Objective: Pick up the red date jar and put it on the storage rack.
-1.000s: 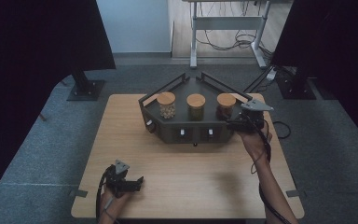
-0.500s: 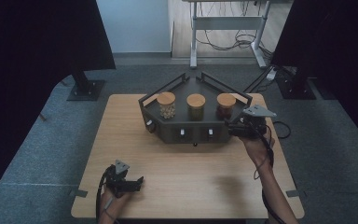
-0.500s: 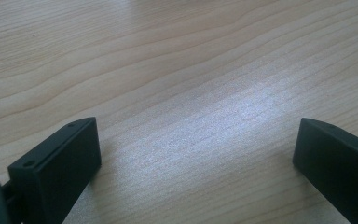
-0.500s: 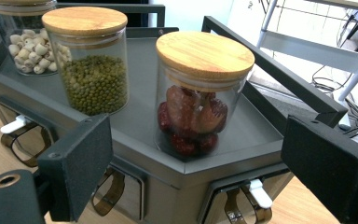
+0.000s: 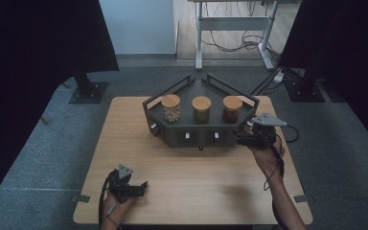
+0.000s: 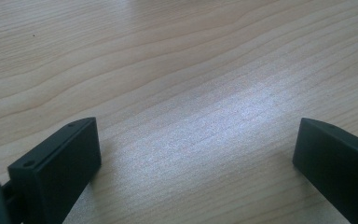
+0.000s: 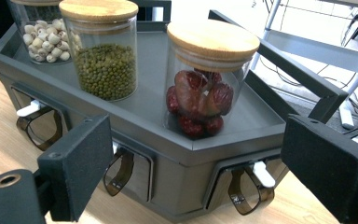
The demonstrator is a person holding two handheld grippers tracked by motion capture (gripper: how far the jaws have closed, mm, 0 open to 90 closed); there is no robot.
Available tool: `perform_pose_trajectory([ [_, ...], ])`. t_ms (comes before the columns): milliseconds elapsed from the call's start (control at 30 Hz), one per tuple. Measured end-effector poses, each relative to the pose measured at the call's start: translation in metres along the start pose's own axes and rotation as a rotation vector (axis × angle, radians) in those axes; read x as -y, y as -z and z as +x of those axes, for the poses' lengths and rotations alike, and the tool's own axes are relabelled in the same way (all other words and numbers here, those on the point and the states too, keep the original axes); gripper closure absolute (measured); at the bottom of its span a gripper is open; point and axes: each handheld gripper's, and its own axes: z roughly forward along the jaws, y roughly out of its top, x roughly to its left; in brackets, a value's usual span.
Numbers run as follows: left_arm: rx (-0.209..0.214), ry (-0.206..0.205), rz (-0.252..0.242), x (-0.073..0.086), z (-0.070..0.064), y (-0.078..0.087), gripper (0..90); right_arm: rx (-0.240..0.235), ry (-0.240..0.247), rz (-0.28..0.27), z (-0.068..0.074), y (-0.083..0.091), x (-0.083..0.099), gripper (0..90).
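Right tongs (image 7: pixel 200 163) spread wide just before dark grey hexagonal metal rack (image 7: pixel 177 154) | left tongs (image 6: pixel 196 158) spread, well short of rack, over bare wooden bench (image 6: pixel 177 60)

I've drawn my right claw (image 5: pixel 243 139) back and down — from beside the red-filled jar (image 5: pixel 232 108) to the rack (image 5: pixel 172 136)'s front corner.

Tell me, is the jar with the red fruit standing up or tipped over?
Standing up. The jar with the red fruit sits upright on the grey tray, its wooden lid flat on top, just beyond the right tongs.
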Motion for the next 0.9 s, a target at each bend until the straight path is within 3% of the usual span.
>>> perform_pose_trajectory([
  [900, 0.0, 0.001, -0.001, 0.0, -0.001, 0.0, 0.6, -0.018, 0.0, 0.026, 0.003, 0.013, 0.025, 9.6],
])
